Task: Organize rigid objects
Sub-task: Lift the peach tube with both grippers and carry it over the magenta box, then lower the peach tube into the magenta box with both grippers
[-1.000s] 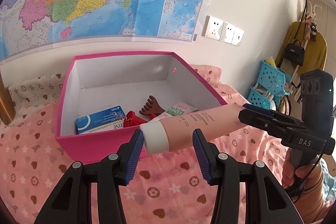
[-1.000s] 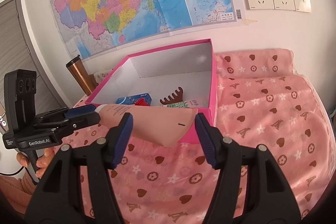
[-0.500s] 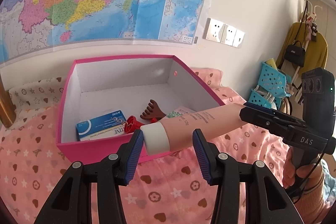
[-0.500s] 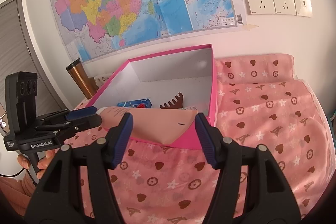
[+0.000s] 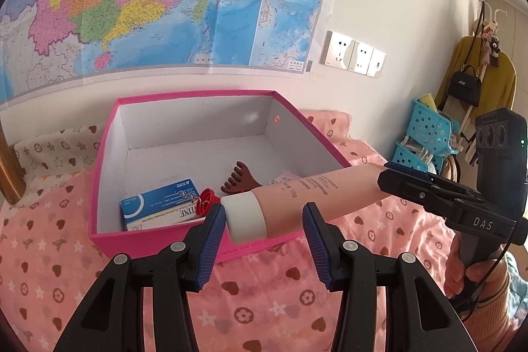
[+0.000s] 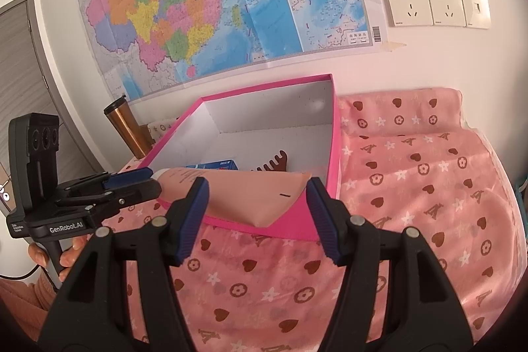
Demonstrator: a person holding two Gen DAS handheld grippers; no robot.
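A pink tube with a white cap point(image 5: 297, 203) is held level between both grippers, just above the front wall of the pink box point(image 5: 102, 154). My left gripper point(image 5: 260, 220) is shut on the cap end. My right gripper point(image 6: 257, 203) is shut on the flat crimped end of the tube point(image 6: 257, 200). The right gripper also shows in the left wrist view point(image 5: 429, 190), and the left gripper in the right wrist view point(image 6: 132, 183). Inside the box lie a blue and white carton point(image 5: 161, 207), a red piece point(image 5: 206, 202) and a brown comb point(image 5: 239, 180).
The box point(image 6: 335, 160) stands on a pink patterned cloth point(image 6: 412, 187) against a wall with a map. A copper tumbler point(image 6: 127, 129) stands left of the box. Blue baskets point(image 5: 429, 134) and a coat rack are at the far right.
Both grippers have carried the tube upward and closer to the box; the box interior shows more fully. The grip on the tube is unchanged.
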